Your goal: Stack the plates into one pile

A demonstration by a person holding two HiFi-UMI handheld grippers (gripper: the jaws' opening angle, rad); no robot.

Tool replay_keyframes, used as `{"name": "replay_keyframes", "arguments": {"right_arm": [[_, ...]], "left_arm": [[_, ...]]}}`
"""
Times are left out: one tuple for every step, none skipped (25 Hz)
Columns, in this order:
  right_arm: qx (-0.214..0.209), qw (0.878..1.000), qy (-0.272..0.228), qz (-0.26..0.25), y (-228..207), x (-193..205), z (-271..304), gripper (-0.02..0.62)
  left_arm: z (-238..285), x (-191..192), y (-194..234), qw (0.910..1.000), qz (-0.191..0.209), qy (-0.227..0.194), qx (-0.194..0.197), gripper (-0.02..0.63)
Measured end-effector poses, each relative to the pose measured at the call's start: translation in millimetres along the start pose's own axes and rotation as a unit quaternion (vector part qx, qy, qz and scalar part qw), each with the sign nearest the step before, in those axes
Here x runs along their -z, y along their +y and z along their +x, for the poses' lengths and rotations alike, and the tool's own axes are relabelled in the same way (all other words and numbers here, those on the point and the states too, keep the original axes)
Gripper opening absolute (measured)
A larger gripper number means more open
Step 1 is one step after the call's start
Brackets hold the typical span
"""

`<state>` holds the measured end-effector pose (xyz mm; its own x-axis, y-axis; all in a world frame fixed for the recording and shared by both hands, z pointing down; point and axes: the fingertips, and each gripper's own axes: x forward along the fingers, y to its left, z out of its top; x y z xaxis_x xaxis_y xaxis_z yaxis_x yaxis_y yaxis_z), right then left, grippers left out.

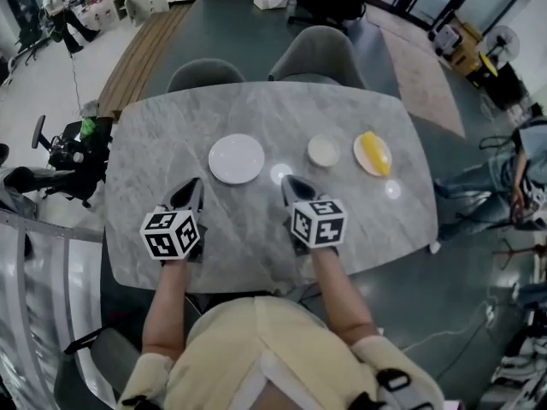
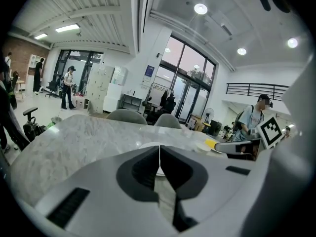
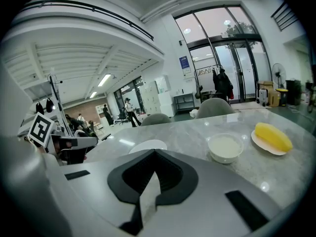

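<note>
Grey marble forms the bench (image 1: 154, 143), on which three dishes are set in a row, well apart from one another. A white plate (image 1: 237, 158) is seen near the middle. A bowl (image 1: 324, 150) is placed at its 3 o'clock. A second plate (image 1: 387, 157) lies at the bowl's 3 o'clock, and a yellow item (image 1: 370, 150) is carried on it. Each dish rests on the bench by itself.

The left gripper (image 1: 192, 186) is held over the near part of the bench, with the white plate at its 2 o'clock. Its fingers are pressed together, and nothing is caught between them. The right gripper (image 1: 295, 184) is held just beside it, at its 3 o'clock, with the bowl at its 1 o'clock. Its fingers are likewise brought fully together on nothing. Neither gripper is in contact with a dish.

Two grey chairs (image 1: 205, 75) are drawn up at the bench's 12 o'clock edge.
</note>
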<state>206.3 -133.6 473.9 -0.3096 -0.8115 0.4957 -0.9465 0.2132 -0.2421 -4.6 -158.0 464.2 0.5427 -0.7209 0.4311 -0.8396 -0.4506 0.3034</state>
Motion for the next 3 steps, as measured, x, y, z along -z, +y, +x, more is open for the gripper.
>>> {"name": "replay_keyframes", "arguments": {"right_arm": [[0.001, 1.0, 0.001, 0.001, -0.7, 1.0, -2.0, 0.003], [0.001, 1.0, 0.002, 0.001, -1.6, 2.3, -4.0, 0.003], [0.002, 1.0, 0.002, 0.001, -2.5, 3.7, -5.9, 0.003]], "left_arm": [[-0.7, 1.9, -1.4, 1.0, -0.001, 0.001, 0.001, 0.008], [-1.4, 3.9, -2.7, 1.0, -0.002, 0.003, 0.002, 0.008], [-2.1, 5.9, -4.1, 1.0, -0.003, 0.004, 0.003, 0.008]]}}
